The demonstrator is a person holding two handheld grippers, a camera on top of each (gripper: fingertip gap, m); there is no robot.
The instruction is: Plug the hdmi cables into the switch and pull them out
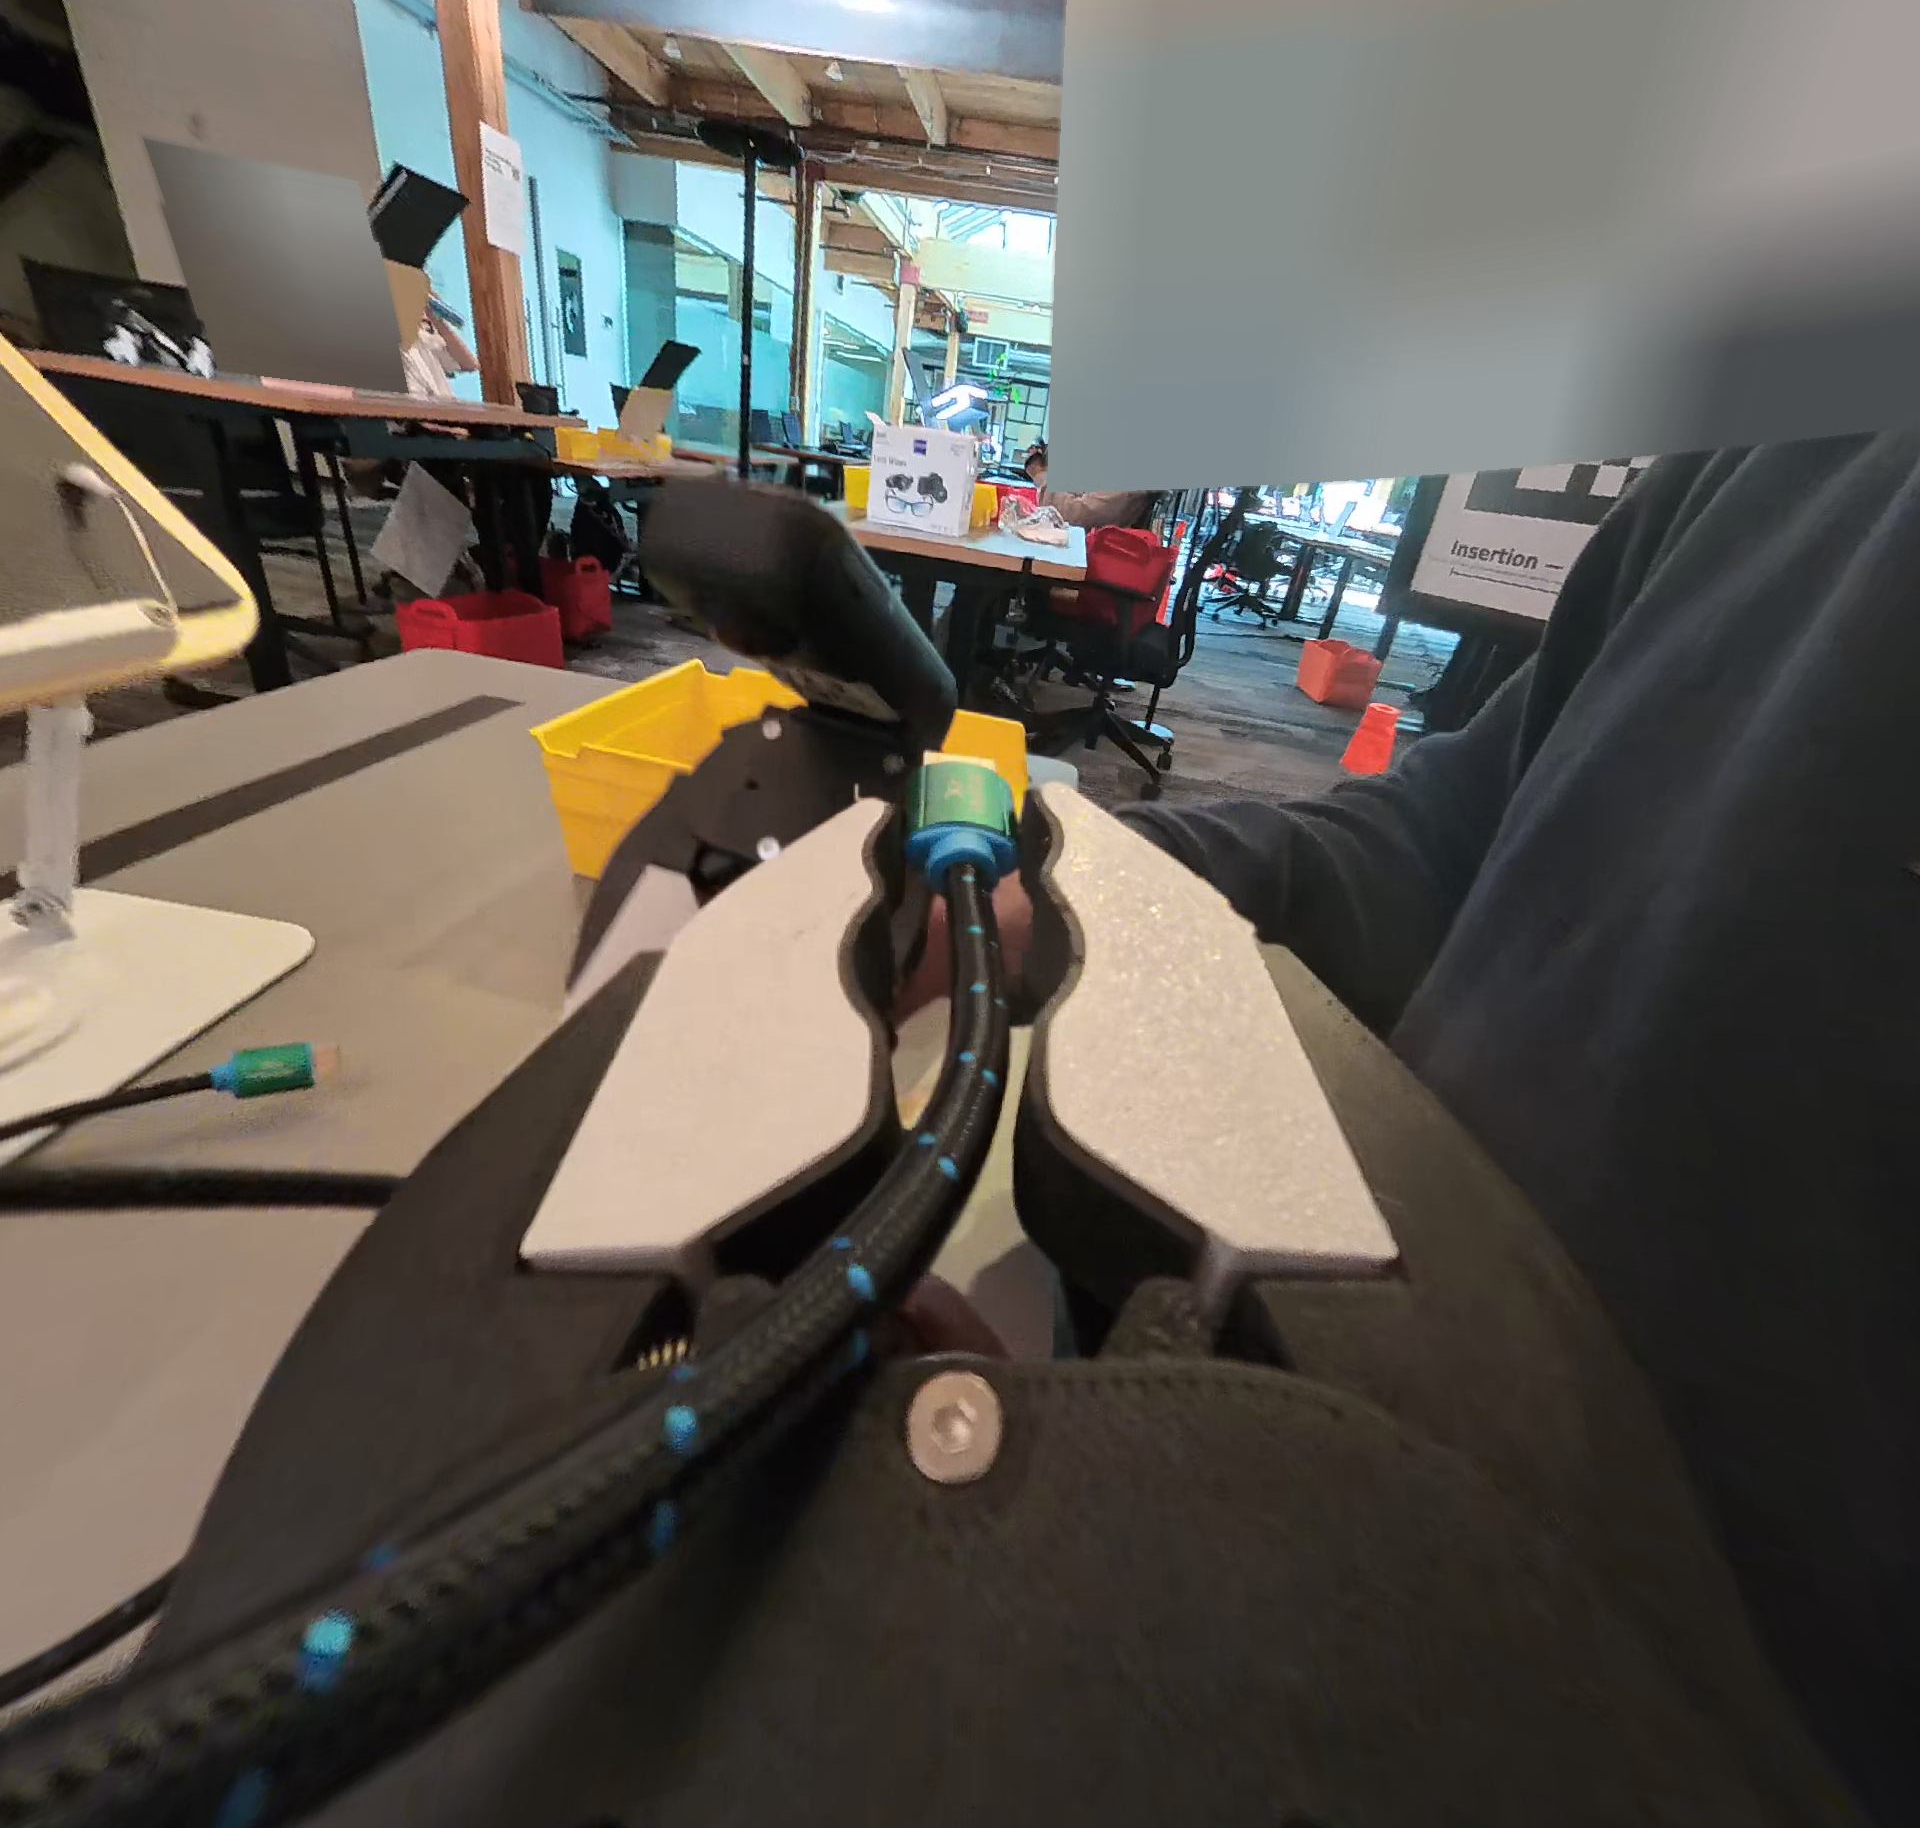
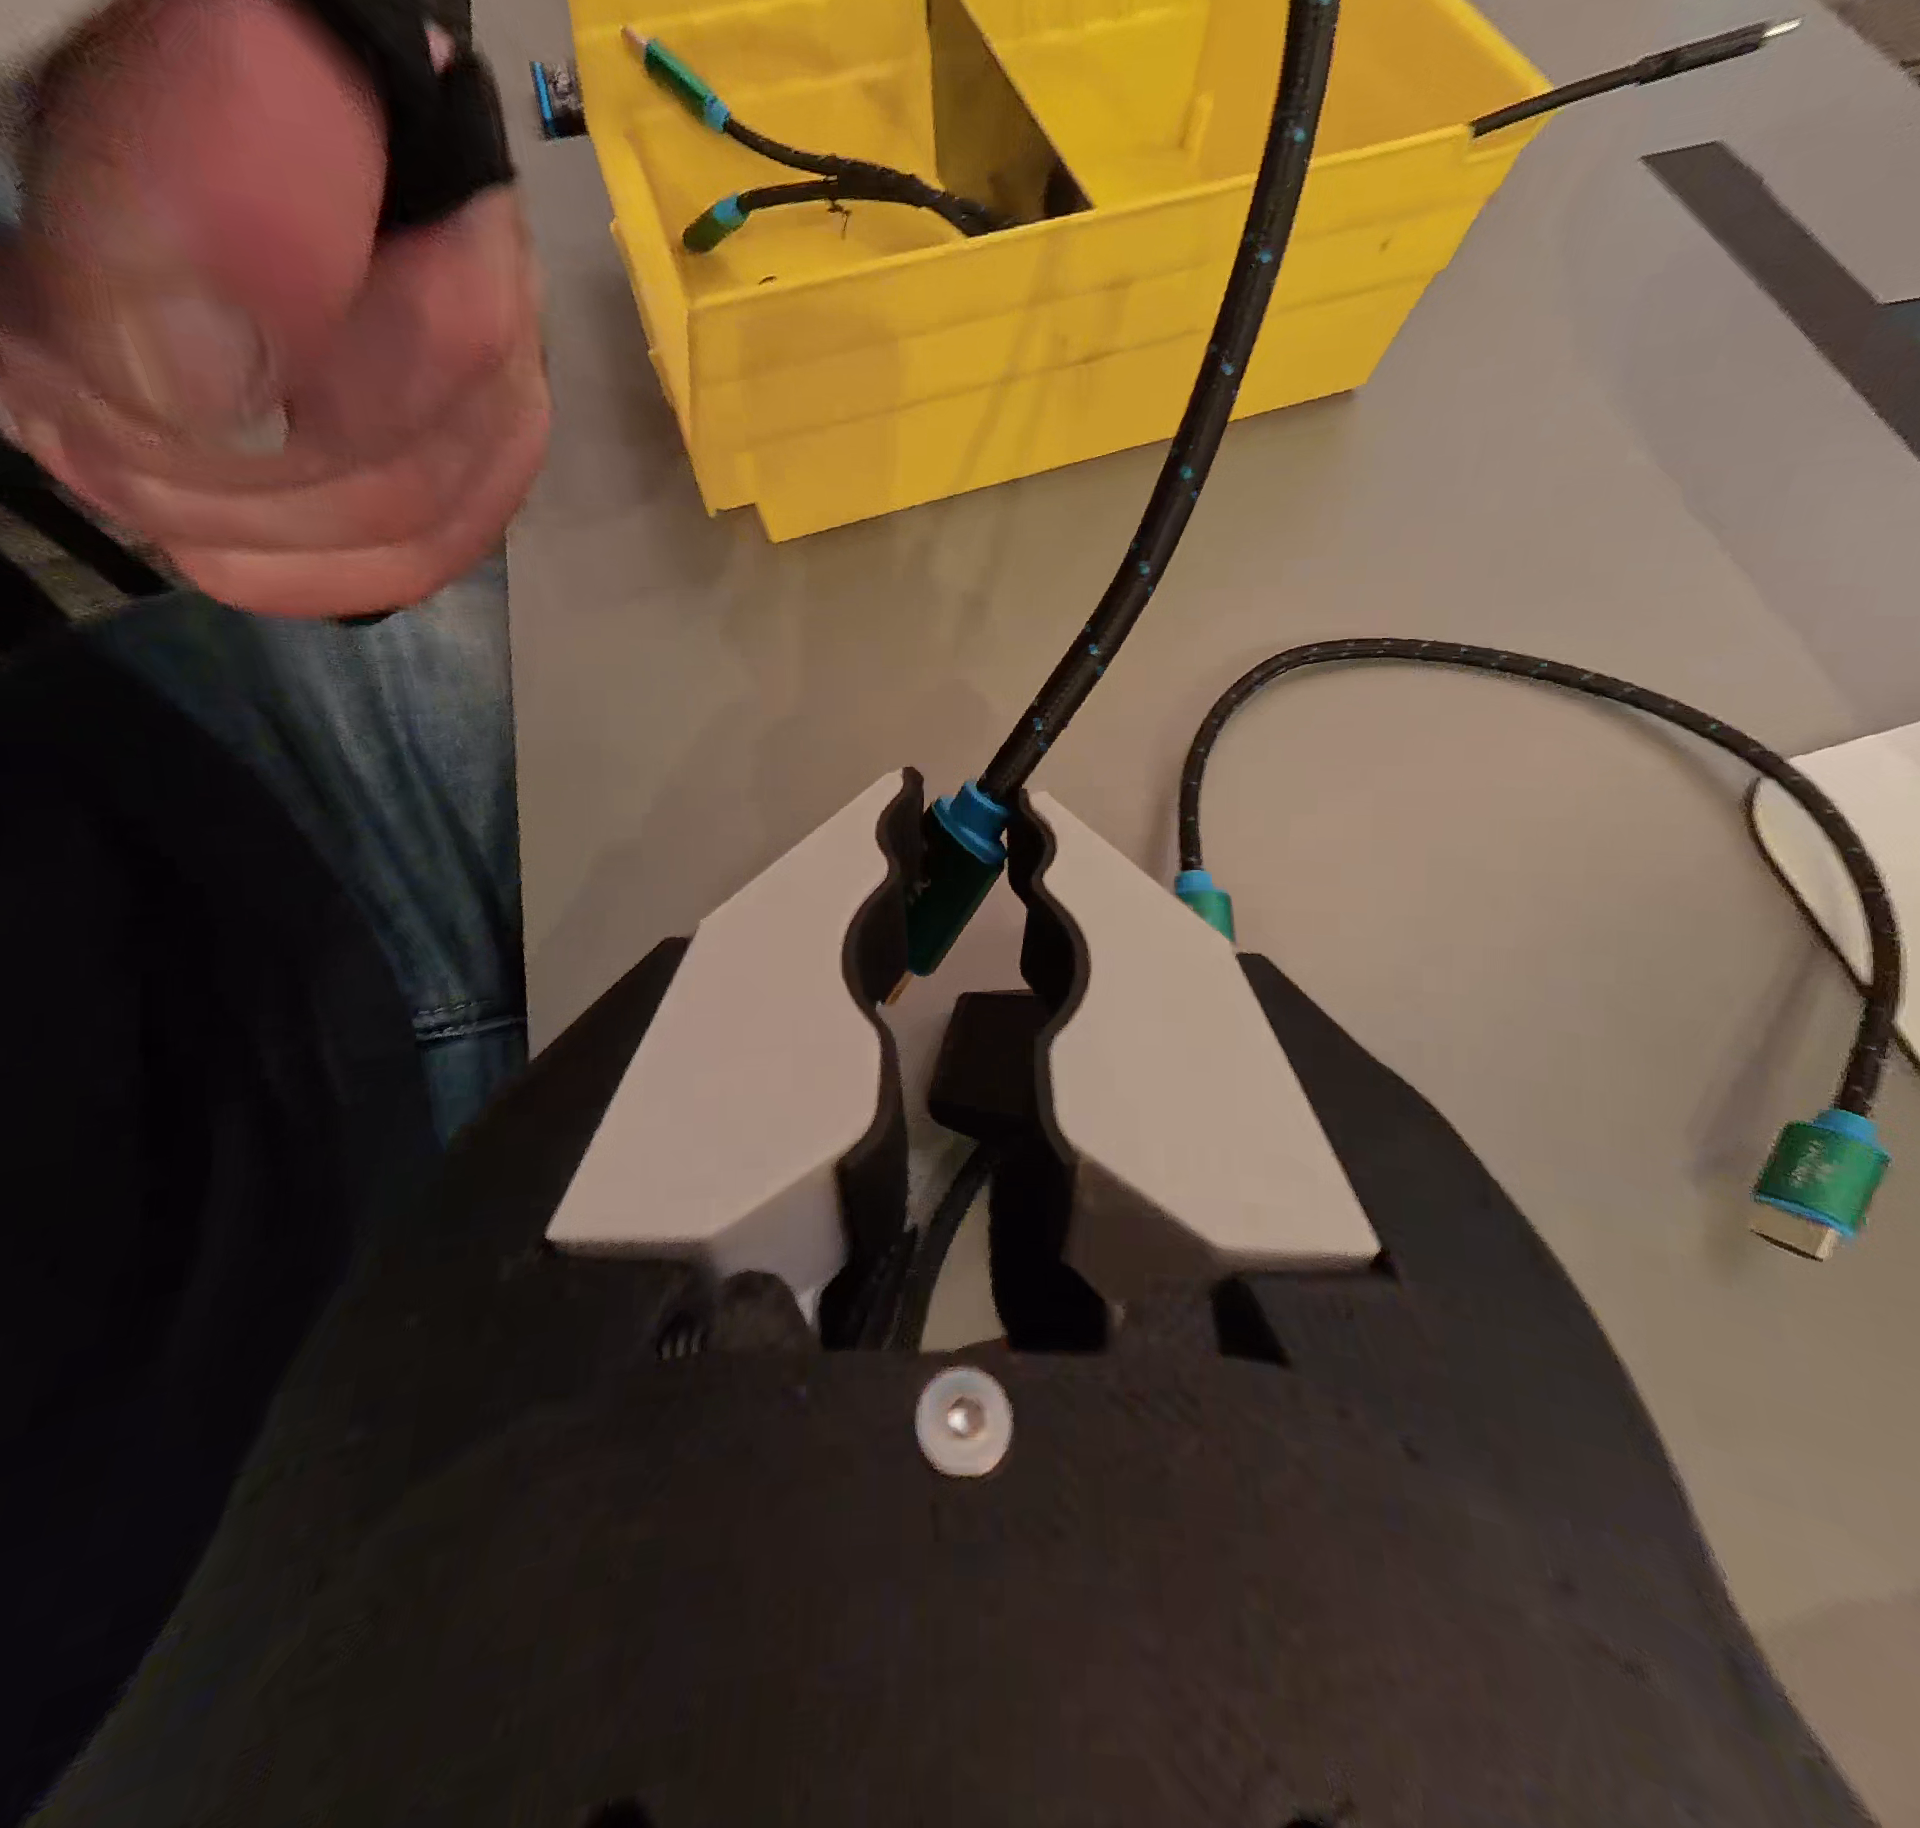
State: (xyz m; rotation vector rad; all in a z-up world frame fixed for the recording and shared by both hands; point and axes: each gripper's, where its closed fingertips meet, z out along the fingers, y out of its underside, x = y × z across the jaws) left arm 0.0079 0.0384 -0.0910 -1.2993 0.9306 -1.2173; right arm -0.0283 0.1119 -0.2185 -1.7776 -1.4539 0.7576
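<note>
Gripping one green HDMI plug (image 1: pixel 958 804) each, both tongs: left tongs (image 1: pixel 961 822) aiming metal tip away, right tongs (image 2: pixel 961 822) aiming plug (image 2: pixel 951 890) back toward camera; only right view revealing yellow bin (image 2: pixel 1039 344) on tabletop (image 2: pixel 1455 583).

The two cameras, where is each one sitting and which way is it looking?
Left wrist view: sits on the left gripper, looking level across the room; its fingers pinch a green plug; a dark sleeve shows.
Right wrist view: sits on the right gripper, looking down at the grey table; it pinches another green plug; a blurred hand shows.
Both share the yellow bin and black braided cables.
</note>
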